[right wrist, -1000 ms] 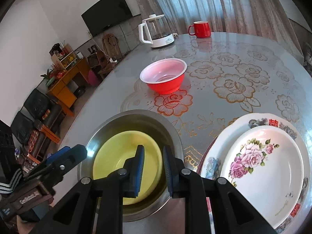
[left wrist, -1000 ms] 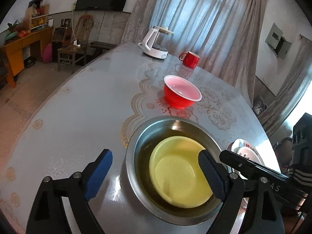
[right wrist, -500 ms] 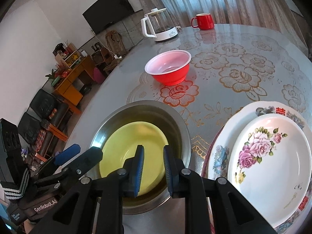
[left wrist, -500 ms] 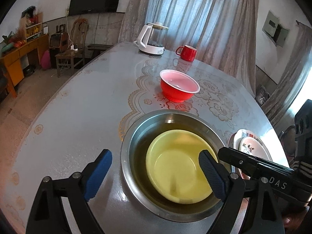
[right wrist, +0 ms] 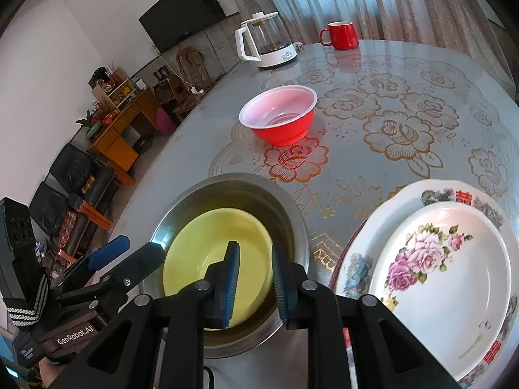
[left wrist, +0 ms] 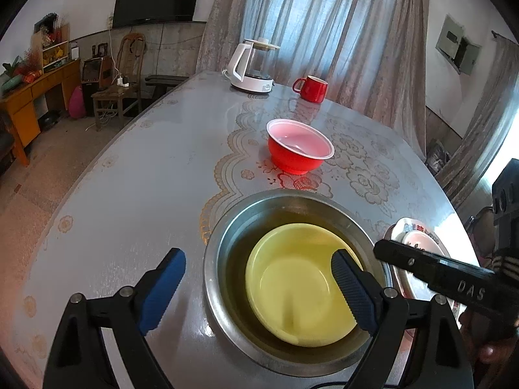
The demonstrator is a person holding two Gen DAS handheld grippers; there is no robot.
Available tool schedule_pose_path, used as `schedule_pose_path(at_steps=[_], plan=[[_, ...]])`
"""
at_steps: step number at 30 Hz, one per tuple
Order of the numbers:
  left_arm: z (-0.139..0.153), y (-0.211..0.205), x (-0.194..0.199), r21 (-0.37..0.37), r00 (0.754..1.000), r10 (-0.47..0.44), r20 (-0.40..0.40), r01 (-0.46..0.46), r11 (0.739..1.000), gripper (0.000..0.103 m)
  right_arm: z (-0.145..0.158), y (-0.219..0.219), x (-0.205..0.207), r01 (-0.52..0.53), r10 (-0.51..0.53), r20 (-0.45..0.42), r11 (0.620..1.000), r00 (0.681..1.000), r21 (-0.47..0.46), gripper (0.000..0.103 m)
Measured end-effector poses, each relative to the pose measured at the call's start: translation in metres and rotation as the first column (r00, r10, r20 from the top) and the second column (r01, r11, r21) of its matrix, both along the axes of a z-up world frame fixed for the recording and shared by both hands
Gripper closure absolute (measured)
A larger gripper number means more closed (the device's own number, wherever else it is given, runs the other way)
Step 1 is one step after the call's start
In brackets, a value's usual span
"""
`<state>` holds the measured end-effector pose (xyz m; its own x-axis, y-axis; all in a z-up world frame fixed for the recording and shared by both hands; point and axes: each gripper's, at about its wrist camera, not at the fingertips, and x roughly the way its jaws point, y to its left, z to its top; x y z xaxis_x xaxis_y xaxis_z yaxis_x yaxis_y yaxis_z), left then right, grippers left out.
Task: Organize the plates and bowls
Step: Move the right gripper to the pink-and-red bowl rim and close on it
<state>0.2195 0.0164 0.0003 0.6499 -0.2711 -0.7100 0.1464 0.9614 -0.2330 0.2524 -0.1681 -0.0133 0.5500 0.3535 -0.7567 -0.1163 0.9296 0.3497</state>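
Note:
A yellow bowl (left wrist: 301, 283) sits inside a steel bowl (left wrist: 227, 227) at the near table edge; both also show in the right wrist view, the yellow bowl (right wrist: 207, 243) and the steel bowl (right wrist: 227, 184). A red bowl (left wrist: 300, 150) with a pale inside stands alone farther back (right wrist: 280, 120). Stacked flowered plates (right wrist: 431, 269) lie to the right (left wrist: 412, 236). My left gripper (left wrist: 259, 288) is open wide above the steel bowl's near left side. My right gripper (right wrist: 254, 278) is nearly closed and empty, above the steel bowl's near right rim.
A white kettle (left wrist: 251, 68) and a red mug (left wrist: 311, 89) stand at the far side of the round floral table (left wrist: 146, 168). The table edge falls away to the left, with a chair (left wrist: 125, 74) and cabinet (left wrist: 35, 94) beyond.
Both grippers have pulled back and risen a little from the bowls. The jaws keep the same openings. The bowls and plates have not moved.

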Motion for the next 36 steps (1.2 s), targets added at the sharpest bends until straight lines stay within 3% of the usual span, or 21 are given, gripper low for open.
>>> schedule_pose_path(at_steps=[2,6,12,21,36], plan=[[0.001,0.001,0.002,-0.005,1.0,-0.001,-0.002,0.001,1.0,0.01,0.003,-0.005,0.004,0.01,-0.01,0.003,1.0,1.0,-0.002,0.083],[0.002,0.008,0.013,-0.051,1.0,-0.006,-0.029,0.004,0.999,0.009,0.008,-0.017,0.016,0.037,-0.037,0.003,0.999,0.999,-0.005,0.071],[0.009,0.022,0.039,-0.106,0.998,0.012,-0.061,-0.019,0.994,0.009,0.007,-0.034,0.041,0.067,-0.066,-0.036,0.998,0.997,0.01,0.07],[0.01,0.027,0.077,-0.114,0.995,0.02,-0.095,-0.031,0.993,0.008,0.002,-0.043,0.089,0.076,-0.071,-0.084,0.996,0.994,0.052,0.067],[0.009,-0.004,0.166,-0.064,0.991,-0.067,-0.115,0.06,0.996,0.008,-0.018,-0.06,0.178,0.178,-0.16,-0.168,0.979,0.973,0.098,0.067]])
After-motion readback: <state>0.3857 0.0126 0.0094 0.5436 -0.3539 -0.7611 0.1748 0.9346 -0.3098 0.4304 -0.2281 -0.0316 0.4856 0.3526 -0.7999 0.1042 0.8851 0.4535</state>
